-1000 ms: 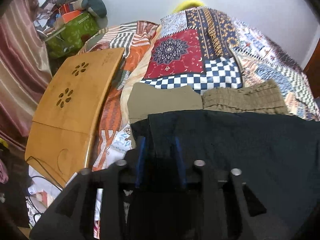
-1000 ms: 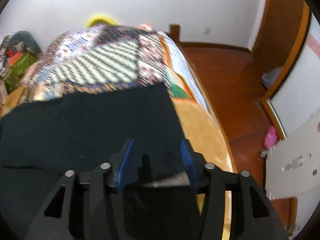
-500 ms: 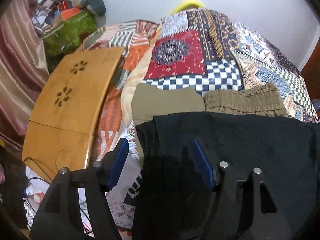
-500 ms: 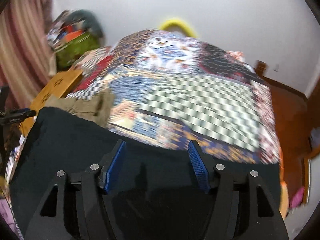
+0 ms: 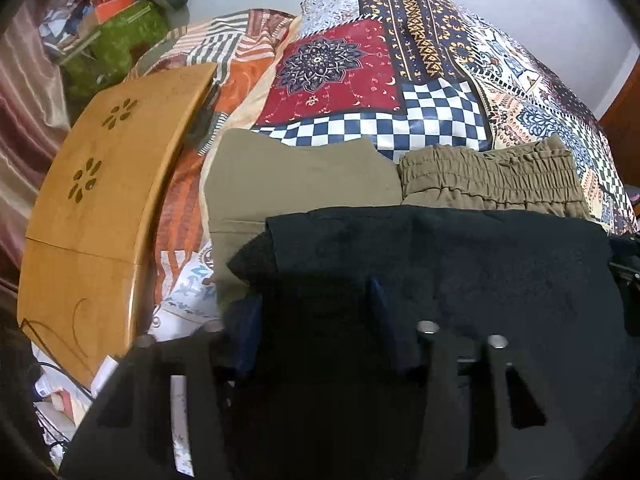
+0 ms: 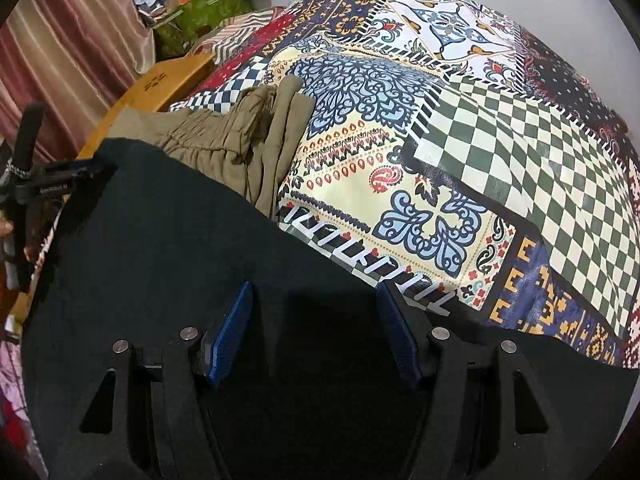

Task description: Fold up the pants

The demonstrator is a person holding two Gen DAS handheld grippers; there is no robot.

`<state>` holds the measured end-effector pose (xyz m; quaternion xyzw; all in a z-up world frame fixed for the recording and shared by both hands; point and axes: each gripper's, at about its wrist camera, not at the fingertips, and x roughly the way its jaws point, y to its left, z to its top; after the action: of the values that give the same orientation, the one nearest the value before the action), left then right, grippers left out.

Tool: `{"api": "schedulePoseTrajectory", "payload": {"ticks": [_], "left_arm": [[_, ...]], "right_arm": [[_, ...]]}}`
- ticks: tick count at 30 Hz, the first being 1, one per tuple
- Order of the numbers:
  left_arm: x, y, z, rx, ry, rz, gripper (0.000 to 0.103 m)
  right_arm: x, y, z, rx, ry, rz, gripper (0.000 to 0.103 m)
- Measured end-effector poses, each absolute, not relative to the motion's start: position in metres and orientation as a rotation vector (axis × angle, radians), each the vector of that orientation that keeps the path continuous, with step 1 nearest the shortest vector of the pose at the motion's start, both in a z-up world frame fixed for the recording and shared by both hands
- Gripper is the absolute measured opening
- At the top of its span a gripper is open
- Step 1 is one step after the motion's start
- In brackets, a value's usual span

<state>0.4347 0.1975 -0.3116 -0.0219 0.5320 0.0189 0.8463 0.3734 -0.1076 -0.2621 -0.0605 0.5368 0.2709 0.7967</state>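
Black pants (image 5: 460, 272) lie folded on the patchwork bed, filling the lower half of both views (image 6: 168, 248). My left gripper (image 5: 316, 304) is open, its blue pads spread over the pants' left end. My right gripper (image 6: 316, 304) is open, its blue pads spread over the pants' near right part. Neither grips the cloth. Folded khaki pants (image 5: 312, 176) with an elastic waistband lie just behind the black pants, also in the right wrist view (image 6: 232, 136).
A patchwork quilt (image 6: 480, 128) covers the bed. A wooden lap table (image 5: 104, 184) rests at the bed's left edge. A green bag and clutter (image 5: 116, 36) sit at the far left by a curtain (image 6: 72, 40). Papers lie on the floor (image 5: 60, 392).
Both grippers opened and let go of the black pants, which now lie flat. The right gripper swung left toward the bed's middle.
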Motion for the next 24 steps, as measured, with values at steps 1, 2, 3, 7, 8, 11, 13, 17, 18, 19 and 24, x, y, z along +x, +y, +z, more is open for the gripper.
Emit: {"api": "schedulePoseTrajectory", "payload": {"ticks": [1, 2, 3, 7, 8, 11, 13, 17, 18, 19, 24], "left_arm": [[0.433, 0.198, -0.31, -0.053, 1.12, 0.039, 0.031], [0.432, 0.199, -0.308, -0.061, 1.118, 0.038, 0.026], [0.432, 0.2, -0.306, -0.067, 1.115, 0.035, 0.018], [0.428, 0.195, -0.293, -0.055, 1.086, 0.036, 0.011], [0.426, 0.193, -0.288, -0.047, 1.073, 0.037, 0.01], [0.425, 0.187, -0.272, -0.034, 1.029, 0.032, 0.009], [0.426, 0.185, -0.264, -0.025, 1.008, 0.03, 0.009], [0.436, 0.186, -0.257, -0.013, 0.985, 0.064, 0.009], [0.438, 0.188, -0.257, -0.028, 0.984, 0.067, 0.009], [0.44, 0.19, -0.257, -0.051, 0.987, 0.063, 0.009], [0.429, 0.182, -0.259, 0.004, 0.979, 0.039, 0.009]], "right_arm": [[0.372, -0.106, -0.262, -0.137, 1.155, 0.58, 0.061], [0.372, -0.106, -0.262, -0.136, 1.162, 0.578, 0.06], [0.372, -0.105, -0.262, -0.13, 1.167, 0.573, 0.059], [0.373, -0.097, -0.261, -0.146, 1.147, 0.579, 0.029], [0.372, -0.094, -0.261, -0.147, 1.142, 0.586, 0.017], [0.372, -0.085, -0.256, -0.193, 1.099, 0.571, 0.009], [0.372, -0.082, -0.252, -0.226, 1.064, 0.564, 0.007], [0.383, -0.095, -0.238, -0.154, 1.012, 0.53, 0.003], [0.386, -0.1, -0.231, -0.132, 0.986, 0.513, 0.003], [0.386, -0.103, -0.227, -0.115, 0.978, 0.513, 0.003], [0.386, -0.111, -0.215, -0.092, 0.994, 0.56, 0.004]]}}
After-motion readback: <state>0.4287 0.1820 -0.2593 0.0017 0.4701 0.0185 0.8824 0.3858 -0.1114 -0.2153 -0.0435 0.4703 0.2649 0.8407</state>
